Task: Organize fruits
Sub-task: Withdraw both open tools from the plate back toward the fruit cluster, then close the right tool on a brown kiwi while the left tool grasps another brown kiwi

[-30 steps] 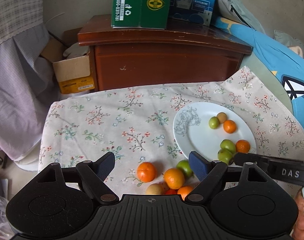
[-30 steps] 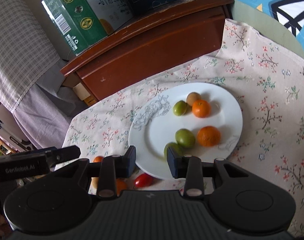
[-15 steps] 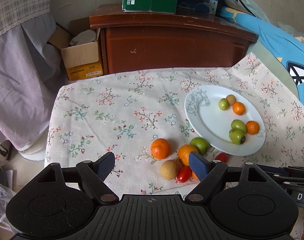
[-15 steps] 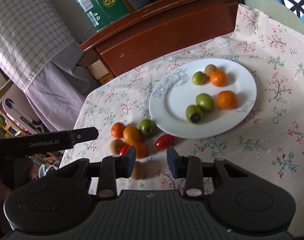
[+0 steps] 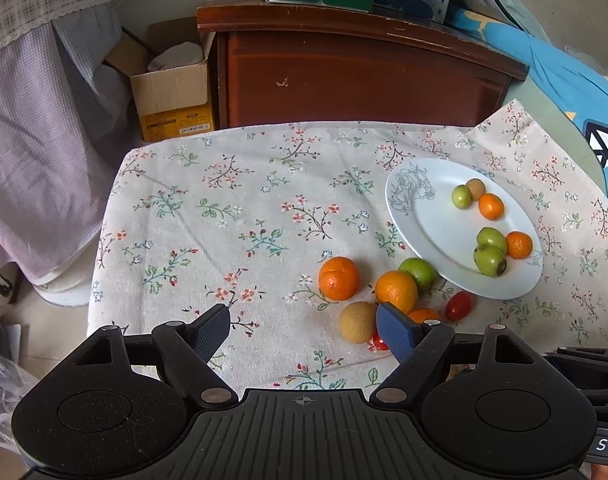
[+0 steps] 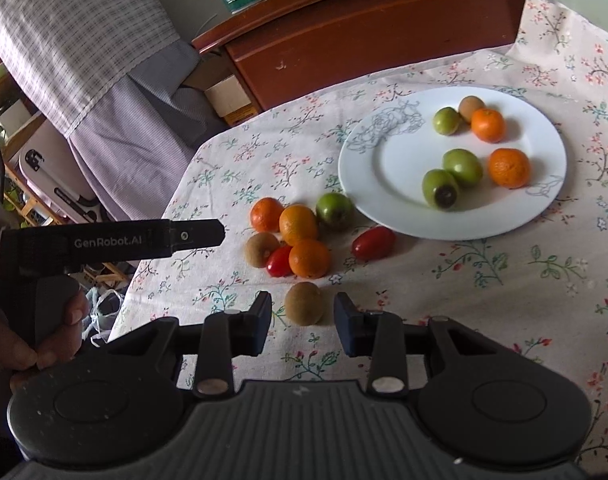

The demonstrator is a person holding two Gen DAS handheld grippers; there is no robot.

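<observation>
Jaws apart on both grippers, plate with 6 fruits, 8 loose on tablecloth

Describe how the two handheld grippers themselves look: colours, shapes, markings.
The left gripper and the right gripper are matte black plastic: a ribbed centre plate, round discs either side, silver pivot pins, and dark blue textured finger pads. Seen from the right wrist, the left unit's side reads "GenRobot.AI" in white. No cables show.

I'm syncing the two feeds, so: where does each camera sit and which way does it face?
Left wrist: on the left gripper, looking across the floral tablecloth to the plate; own open fingers show.
Right wrist: on the right gripper, facing the plate; a hand shows.
Shared: plate, loose fruit pile.
</observation>
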